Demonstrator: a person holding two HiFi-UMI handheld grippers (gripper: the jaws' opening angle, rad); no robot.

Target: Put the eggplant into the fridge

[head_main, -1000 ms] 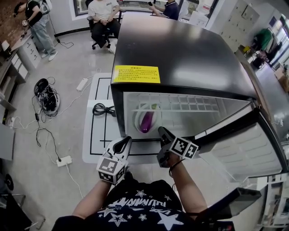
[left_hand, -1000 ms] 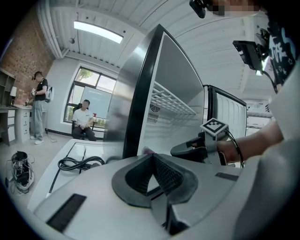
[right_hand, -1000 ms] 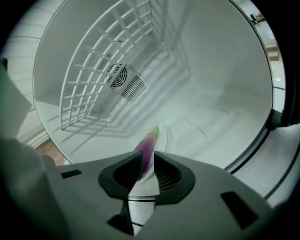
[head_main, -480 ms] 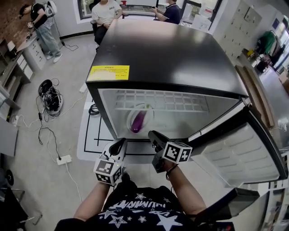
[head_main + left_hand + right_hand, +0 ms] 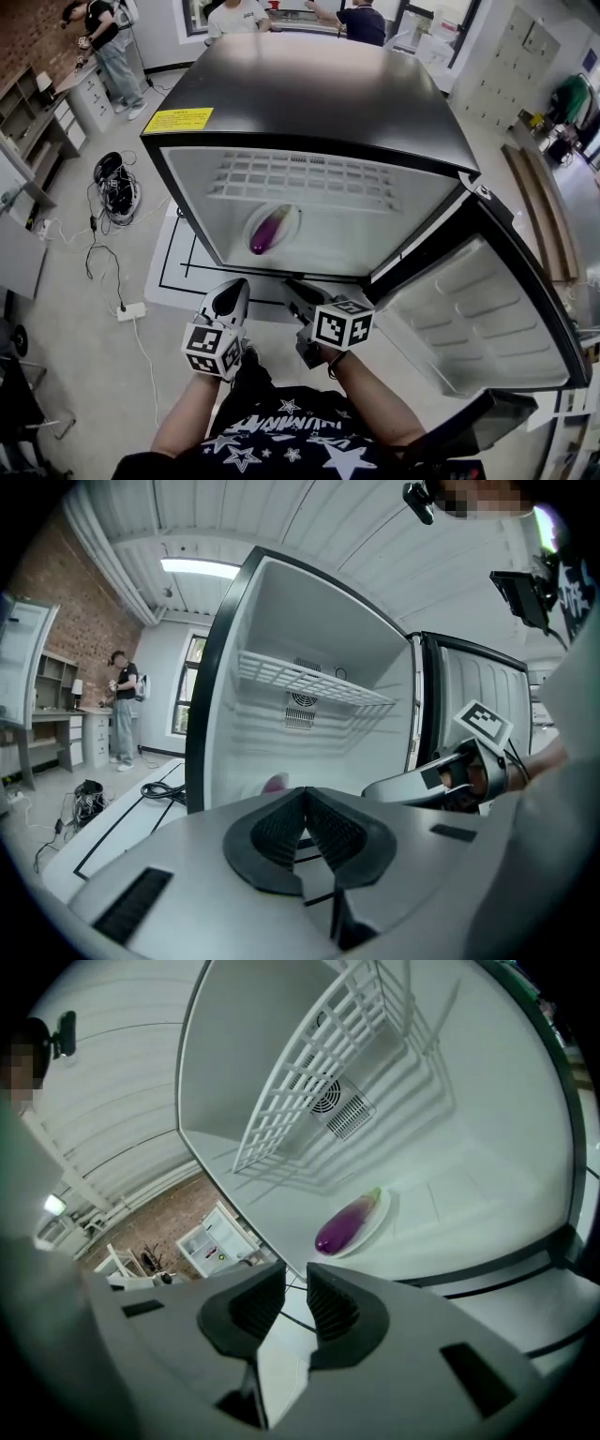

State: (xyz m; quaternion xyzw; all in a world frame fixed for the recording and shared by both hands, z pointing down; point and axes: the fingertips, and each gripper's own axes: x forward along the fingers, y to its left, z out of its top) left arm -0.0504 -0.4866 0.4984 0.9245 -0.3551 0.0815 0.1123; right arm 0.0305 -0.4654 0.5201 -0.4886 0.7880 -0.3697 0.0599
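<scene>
Bears a yellow label (image 5: pixel 178 120) on the black top of the fridge (image 5: pixel 319 94), near its front left corner; print too small to read. Shows black-and-white square markers on the cubes of both tongs, and white stars on the dark shirt (image 5: pixel 291 436) below. Finds the eggplant (image 5: pixel 265 231) lying on a white plate (image 5: pixel 287 216) on the fridge's inner floor, under the wire shelf (image 5: pixel 300 178), with the door (image 5: pixel 469 300) swung open to the right. Has the left tongs (image 5: pixel 230 298) closed, pads together on nothing. Has the right tongs (image 5: pixel 298 291) parted by a narrow gap, empty, aimed towards the eggplant yet well apart from it. Compared with a second ago: both tongs drawn back from the opening and lower in the head view, more of the white interior exposed, eggplant unmoved on its plate.
</scene>
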